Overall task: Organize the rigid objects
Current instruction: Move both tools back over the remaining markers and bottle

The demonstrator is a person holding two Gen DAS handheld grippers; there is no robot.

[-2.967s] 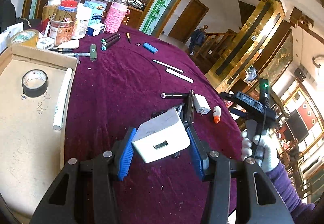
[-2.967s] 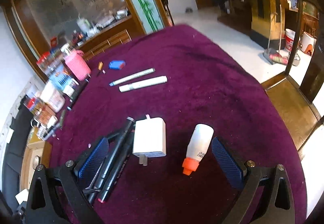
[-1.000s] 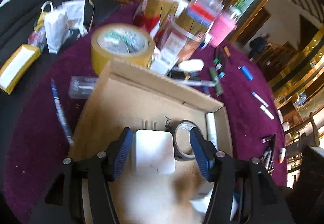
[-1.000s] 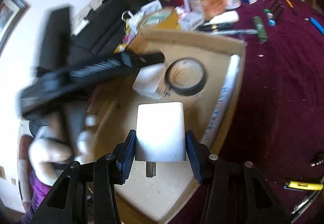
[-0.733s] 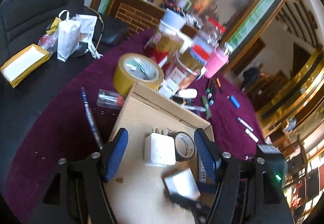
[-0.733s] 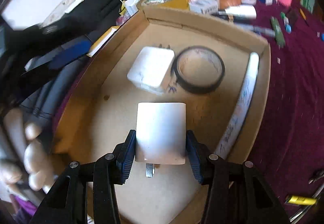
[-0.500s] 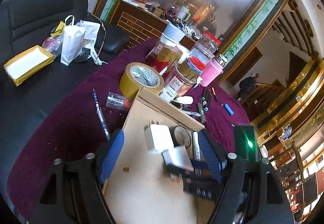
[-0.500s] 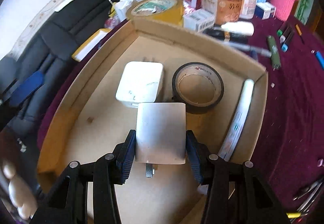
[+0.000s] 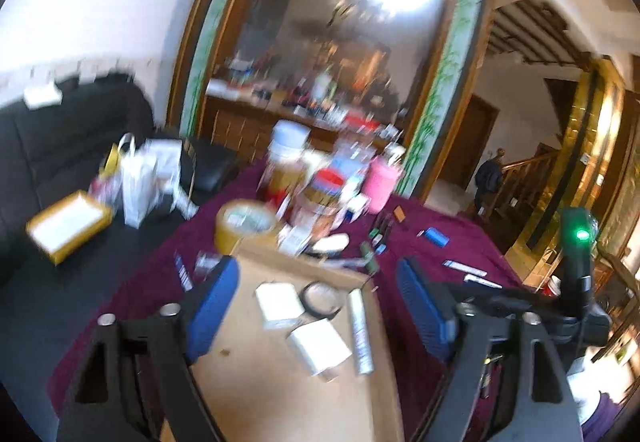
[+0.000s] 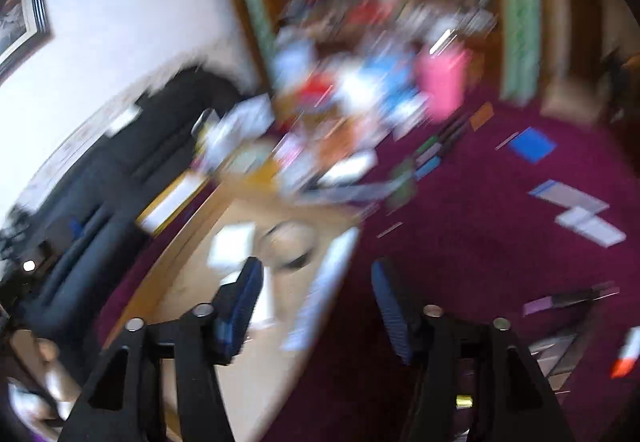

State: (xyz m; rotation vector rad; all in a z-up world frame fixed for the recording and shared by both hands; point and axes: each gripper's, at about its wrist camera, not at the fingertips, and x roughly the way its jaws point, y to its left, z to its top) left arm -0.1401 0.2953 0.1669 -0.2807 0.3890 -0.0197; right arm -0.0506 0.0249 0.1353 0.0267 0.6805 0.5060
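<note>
Both pictures were bright with daylight and heavily smeared by motion. In the left wrist view the strongest light was a blown-out white glare in the big mirror above the purple tablecloth; jars below that mirror were blurred into patches of colour, while the cardboard tray nearer the camera stayed softly readable. A green lamp glowed to the right of the mirror. The right wrist view was far worse: streaks ran diagonally, and pens on the cloth became pale smudges. Only the black gripper arms at the bottom stayed sharp. Fisheye bending curved the walls, and dark corners ringed each picture. Shadows were faint.
</note>
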